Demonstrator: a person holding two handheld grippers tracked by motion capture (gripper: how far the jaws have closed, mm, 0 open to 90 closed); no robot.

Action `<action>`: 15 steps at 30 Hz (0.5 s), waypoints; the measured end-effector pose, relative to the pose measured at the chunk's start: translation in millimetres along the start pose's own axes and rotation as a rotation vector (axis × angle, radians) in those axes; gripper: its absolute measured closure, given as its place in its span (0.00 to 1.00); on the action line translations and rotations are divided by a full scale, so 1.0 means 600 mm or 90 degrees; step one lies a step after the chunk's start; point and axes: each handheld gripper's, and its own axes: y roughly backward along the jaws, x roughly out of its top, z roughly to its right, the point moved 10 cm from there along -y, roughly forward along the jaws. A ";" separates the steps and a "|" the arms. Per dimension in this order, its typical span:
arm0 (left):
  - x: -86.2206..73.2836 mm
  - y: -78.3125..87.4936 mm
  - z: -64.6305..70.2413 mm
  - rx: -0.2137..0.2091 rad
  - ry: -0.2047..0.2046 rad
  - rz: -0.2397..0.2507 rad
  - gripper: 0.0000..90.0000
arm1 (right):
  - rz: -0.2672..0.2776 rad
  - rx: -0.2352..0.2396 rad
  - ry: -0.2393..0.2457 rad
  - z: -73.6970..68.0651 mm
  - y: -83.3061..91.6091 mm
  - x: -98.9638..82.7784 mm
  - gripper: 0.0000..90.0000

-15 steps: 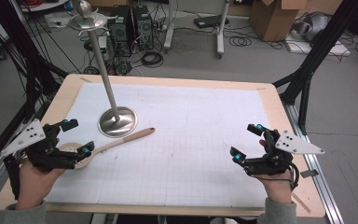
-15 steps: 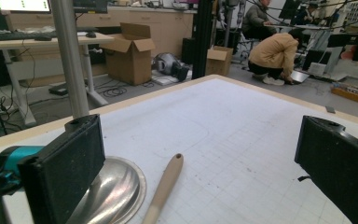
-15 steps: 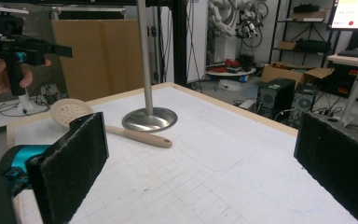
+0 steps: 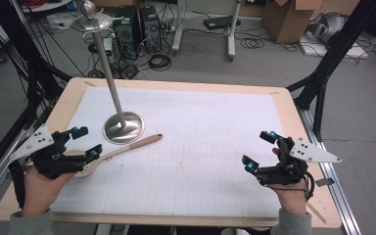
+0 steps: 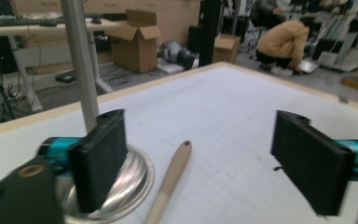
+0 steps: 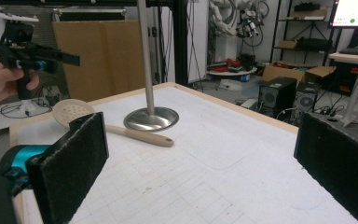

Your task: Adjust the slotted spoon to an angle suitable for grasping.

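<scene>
The wooden spoon [image 4: 122,151] lies under the left gripper [image 4: 86,143], whose jaws gape, grasping nothing.

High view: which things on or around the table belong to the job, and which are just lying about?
In the job:
- wooden slotted spoon
- left claw, open above its bowl
- metal stand

Lying about:
- cardboard boxes
- computer towers
- floor cables

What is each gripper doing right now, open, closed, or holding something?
Left gripper: open, holding nothing, above the wooden spoon.
Right gripper: open, holding nothing.
</scene>
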 end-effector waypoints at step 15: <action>-0.045 -0.023 -0.010 0.009 0.002 -0.053 0.76 | -0.012 0.008 0.007 -0.011 -0.007 -0.003 0.02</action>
